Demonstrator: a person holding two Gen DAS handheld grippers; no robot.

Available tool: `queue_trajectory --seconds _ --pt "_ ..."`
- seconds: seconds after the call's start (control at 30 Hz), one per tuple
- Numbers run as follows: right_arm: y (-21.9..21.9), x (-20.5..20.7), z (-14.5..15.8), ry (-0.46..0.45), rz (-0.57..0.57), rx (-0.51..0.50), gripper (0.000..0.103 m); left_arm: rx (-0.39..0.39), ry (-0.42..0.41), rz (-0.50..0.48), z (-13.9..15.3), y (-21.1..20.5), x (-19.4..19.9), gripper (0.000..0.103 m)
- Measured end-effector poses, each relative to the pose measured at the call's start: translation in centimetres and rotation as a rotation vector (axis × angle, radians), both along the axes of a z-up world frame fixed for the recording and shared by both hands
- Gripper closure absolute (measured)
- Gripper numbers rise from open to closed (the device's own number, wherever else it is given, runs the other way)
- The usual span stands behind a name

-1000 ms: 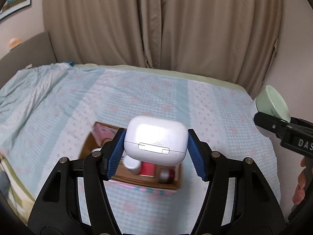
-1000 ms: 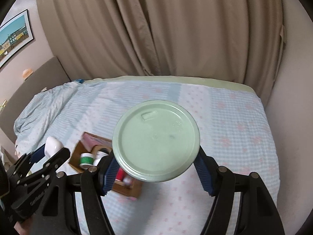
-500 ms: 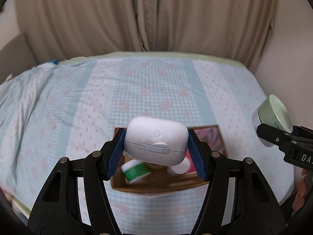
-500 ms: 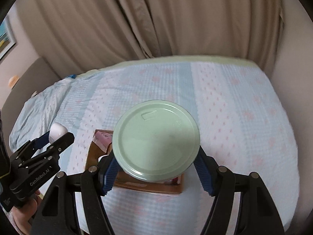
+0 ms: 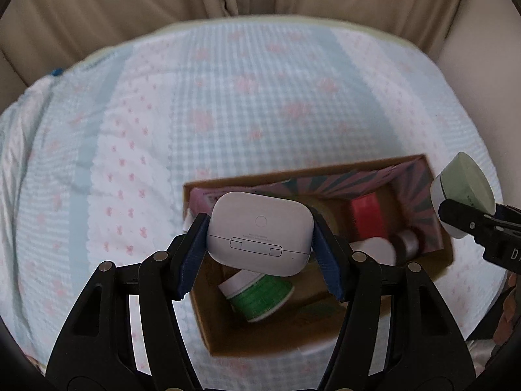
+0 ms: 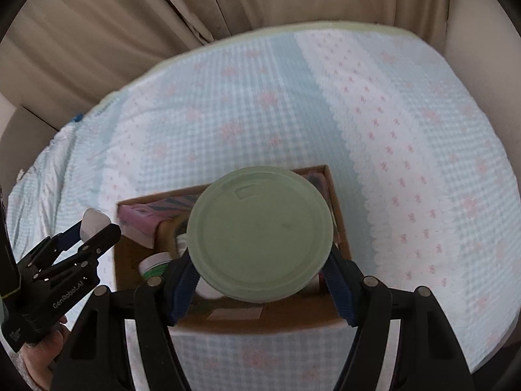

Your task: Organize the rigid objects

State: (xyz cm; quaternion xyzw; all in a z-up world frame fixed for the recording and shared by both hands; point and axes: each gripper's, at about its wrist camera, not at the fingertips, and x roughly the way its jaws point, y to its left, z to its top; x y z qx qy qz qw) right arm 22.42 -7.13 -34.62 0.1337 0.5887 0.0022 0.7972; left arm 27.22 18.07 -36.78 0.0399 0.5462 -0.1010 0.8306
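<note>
Tongs over the box

Box (image 5: 325,335) contents sit half hidden (blurred too) under left tongs (image 5: 260,242) clamped on a white case (image 5: 260,233) and right tongs (image 6: 260,273) clamped on a green lid (image 6: 260,234). Checked bedspread (image 5: 260,97), beige curtain (image 6: 228,0) behind.

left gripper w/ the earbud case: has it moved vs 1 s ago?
Yes. The left gripper, shut on the white earbud case, has come down toward the cardboard box: the box was small and partly hidden earlier and now looms large right under the case.

Black hand-held gripper (image 5: 260,244), blue pads (image 5: 192,254), silver screws
</note>
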Motion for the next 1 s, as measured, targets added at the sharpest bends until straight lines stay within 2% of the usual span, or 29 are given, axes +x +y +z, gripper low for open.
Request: queue_trajectory --seconds 0.23,0.43,0.5,0.53,0.6,0.63,0.83,1.0 --pt "-0.9 2.0 -5.2 0.107 -0.077 0.023 0.037 0.03 0.084 -0.033 -4.4 -0.8 1.9 0.044" --pt "-1.1 2.8 -7.3 0.158 -0.115 0.046 0.036 0.064 0.099 -0.043 -5.3 -1.4 2.8 0.043" --pt "-1.3 3.0 -7.7 0.169 -0.141 0.063 0.035 0.063 0.091 -0.055 -4.9 -1.8 2.9 0.017" --pt "-1.6 3.0 -7.6 0.161 -0.162 0.064 0.021 0.059 0.088 -0.059 -4.8 -2.0 2.9 0.001" --pt "-1.8 3.0 -7.0 0.135 -0.182 0.059 0.003 0.028 0.076 -0.061 -4.5 -2.0 2.7 0.0" --pt "-1.9 2.9 -6.6 0.118 -0.184 0.075 0.0 0.024 0.08 -0.06 -4.4 -2.0 2.7 0.0" --pt "-2.3 2.0 -5.4 0.108 -0.225 0.021 0.0 0.017 0.097 -0.051 -4.3 -1.5 1.8 0.0" --pt "-2.3 1.2 -4.5 0.102 -0.209 0.044 0.0 -0.001 0.076 -0.046 -3.0 -0.9 1.0 0.0"
